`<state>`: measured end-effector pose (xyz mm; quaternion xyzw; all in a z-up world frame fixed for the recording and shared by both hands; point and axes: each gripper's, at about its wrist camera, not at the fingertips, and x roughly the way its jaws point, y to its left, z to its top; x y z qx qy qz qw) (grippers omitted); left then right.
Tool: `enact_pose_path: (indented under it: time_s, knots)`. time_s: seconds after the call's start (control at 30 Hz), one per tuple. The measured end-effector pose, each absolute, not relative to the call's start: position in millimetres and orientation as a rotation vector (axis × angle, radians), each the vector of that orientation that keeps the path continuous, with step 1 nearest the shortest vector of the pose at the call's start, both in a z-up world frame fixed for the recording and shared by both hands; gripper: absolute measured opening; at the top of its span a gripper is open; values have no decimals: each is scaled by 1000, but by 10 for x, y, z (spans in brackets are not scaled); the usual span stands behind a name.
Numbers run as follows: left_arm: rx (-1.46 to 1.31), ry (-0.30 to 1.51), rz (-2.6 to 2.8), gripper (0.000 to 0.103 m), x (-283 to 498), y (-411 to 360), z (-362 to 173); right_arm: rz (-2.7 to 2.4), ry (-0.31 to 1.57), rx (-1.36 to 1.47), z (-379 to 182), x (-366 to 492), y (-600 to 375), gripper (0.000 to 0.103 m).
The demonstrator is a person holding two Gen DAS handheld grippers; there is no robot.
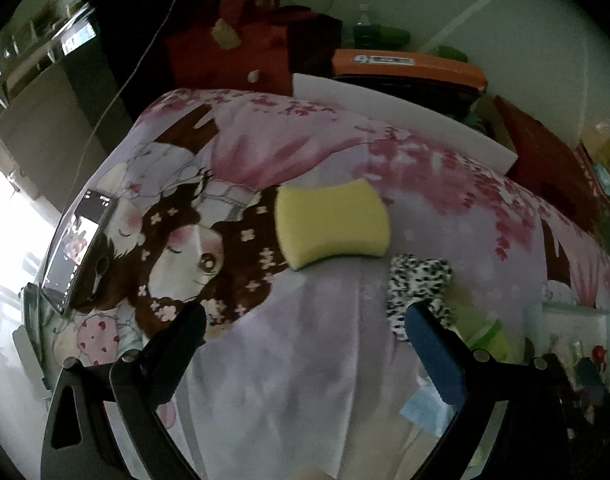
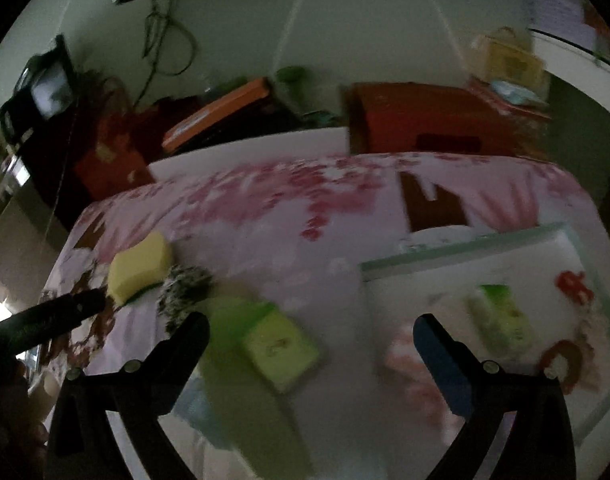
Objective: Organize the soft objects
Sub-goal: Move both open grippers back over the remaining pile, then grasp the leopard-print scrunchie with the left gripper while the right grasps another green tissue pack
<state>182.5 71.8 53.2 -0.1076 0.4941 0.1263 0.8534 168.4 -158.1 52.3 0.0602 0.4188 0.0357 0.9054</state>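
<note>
you are working in a cluttered home room: a cartoon-print bedsheet (image 1: pixel 305 360) is covering the surface, red gift bags (image 1: pixel 241 52) are crowding behind.

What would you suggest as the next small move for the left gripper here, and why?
Probably ease the left gripper forward toward the yellow sponge. Its jaws stand open and empty, and the sponge lies free on the printed cloth just ahead of the fingers, beside the spotted fabric piece. The white tray on the right looks like the likely destination.

Matt porous foam sponge (image 1: pixel 332 223)
</note>
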Motion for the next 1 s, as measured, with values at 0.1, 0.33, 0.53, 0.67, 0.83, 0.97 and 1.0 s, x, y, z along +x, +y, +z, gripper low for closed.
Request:
enact_pose_path:
  time_s: [0.1, 0.33, 0.53, 0.67, 0.83, 0.97, 1.0]
  knots:
    - [-261, 1046, 270, 100, 1821, 813, 494, 99, 890, 115, 434, 1728, -1451, 103]
    - [-308, 1060, 238, 100, 1865, 834, 382, 102, 936, 122, 265, 1839, -1433, 103]
    - [-359, 1063, 176, 100, 1931, 747, 299, 91, 977, 142, 122, 1904, -1479, 101]
    - [-348, 1087, 143, 100, 2014, 659, 228, 95, 989, 128, 75, 1923, -1456, 94]
    - [-344, 1102, 106, 100, 2067, 570, 183, 101, 1004, 106, 23, 1936, -1424, 87]
    - [-338, 1089, 99, 100, 2121, 505, 150, 103, 1020, 93, -23, 1942, -1417, 82]
    - [-335, 1091, 102, 99, 2143, 481, 130, 105, 1026, 88, -39, 1945, -1416, 81]
